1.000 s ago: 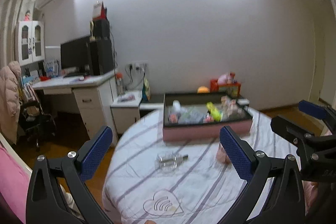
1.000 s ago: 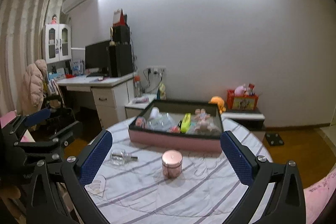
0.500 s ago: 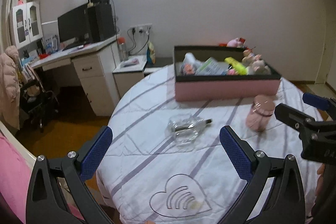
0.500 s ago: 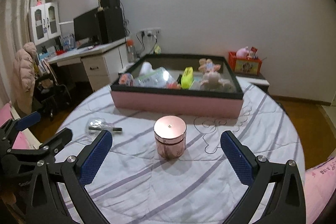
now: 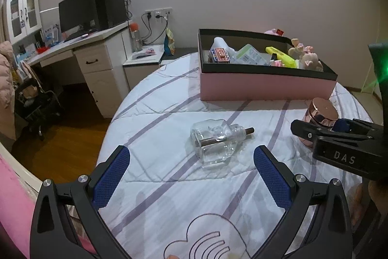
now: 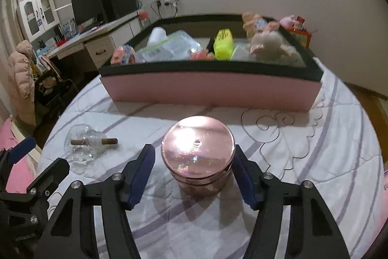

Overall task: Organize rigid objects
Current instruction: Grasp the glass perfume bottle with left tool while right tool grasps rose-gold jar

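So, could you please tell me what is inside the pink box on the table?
The pink box holds a yellow-green marker, plush toys, a clear plastic packet, a red-printed pack and a white item. Anything beneath them is covered.

You have 2 loose items on the round bench under its white, purple-striped cloth. The clear glass bottle [image 5: 217,141] lies on its side, a brown stick running through its neck. The round rose-gold metal jar [image 6: 197,155] stands upright with its lid on. Behind both sits the shallow pink box with a black rim [image 6: 211,91], already holding toys, packets and a yellow marker.
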Available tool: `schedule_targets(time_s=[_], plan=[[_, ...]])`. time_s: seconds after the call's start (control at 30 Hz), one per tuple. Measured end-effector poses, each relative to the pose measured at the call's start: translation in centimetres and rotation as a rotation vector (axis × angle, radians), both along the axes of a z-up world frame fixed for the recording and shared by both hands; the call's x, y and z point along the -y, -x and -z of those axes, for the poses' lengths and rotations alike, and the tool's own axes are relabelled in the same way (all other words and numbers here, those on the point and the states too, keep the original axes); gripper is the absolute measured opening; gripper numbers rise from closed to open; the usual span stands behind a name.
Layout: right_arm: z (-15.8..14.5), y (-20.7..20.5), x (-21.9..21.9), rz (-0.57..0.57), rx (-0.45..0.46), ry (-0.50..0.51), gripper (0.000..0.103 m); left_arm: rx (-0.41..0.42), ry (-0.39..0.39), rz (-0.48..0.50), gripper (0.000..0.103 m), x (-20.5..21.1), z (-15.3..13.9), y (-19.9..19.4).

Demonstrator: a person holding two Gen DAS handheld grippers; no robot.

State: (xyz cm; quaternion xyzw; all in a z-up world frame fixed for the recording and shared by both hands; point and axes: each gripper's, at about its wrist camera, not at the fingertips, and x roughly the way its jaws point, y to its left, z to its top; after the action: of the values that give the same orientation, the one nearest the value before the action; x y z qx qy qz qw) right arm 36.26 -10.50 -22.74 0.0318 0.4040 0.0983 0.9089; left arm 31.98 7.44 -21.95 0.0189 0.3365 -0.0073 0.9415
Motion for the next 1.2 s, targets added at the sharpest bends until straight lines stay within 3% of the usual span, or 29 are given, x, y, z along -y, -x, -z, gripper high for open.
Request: schedule_targets(time_s=[0.03,0.07,0.1,0.4,0.53,0.63,0.87,0.93,1.07,1.2], plan=[[0.1,-0.1,0.1,-0.002,-0.006,-0.006,0.062,-0.003,-0.002,0.002,0.103,0.1,0.1,-0.2],[0.2,-0.3,0.2,-0.001,-0.011,-0.007,0.05,-0.007,-0.004,0.004,0.103,0.2,0.2,-0.4],[0.2,-0.4,0.3,-0.001,-0.013,-0.005,0.049,-0.012,-0.006,0.006,0.103,0.3,0.3,-0.5],[0.0,1.3,1.5,-0.03,-0.019,0.007,0.049,-0.06,-0.013,0.04,0.103,0.7,1.3,-1.2],[-0.1,2.3,2.8,-0.018,-0.024,0.006,0.049,-0.133,0.024,0.106,0.103,0.8,2.2,-2.7],[0.1,2.5,3.6,-0.007,-0.028,-0.006,0.049,-0.166,0.004,0.125,0.103,1.4,2.3,-4.0],[0.2,2.2,3.7,-0.013,-0.03,-0.021,0.049,-0.226,0.02,0.097,0.103,1.4,2.8,-6.0],[0.2,2.2,3.8,-0.013,-0.031,-0.028,0.049,-0.228,0.024,0.091,0.099,1.2,2.8,-6.2],[0.2,2.2,3.8,-0.015,-0.031,-0.036,0.049,-0.203,0.022,0.073,0.065,0.9,2.4,-5.9],[0.2,2.1,3.8,-0.016,-0.032,-0.039,0.049,-0.185,0.025,0.062,0.064,1.0,2.3,-5.1]])
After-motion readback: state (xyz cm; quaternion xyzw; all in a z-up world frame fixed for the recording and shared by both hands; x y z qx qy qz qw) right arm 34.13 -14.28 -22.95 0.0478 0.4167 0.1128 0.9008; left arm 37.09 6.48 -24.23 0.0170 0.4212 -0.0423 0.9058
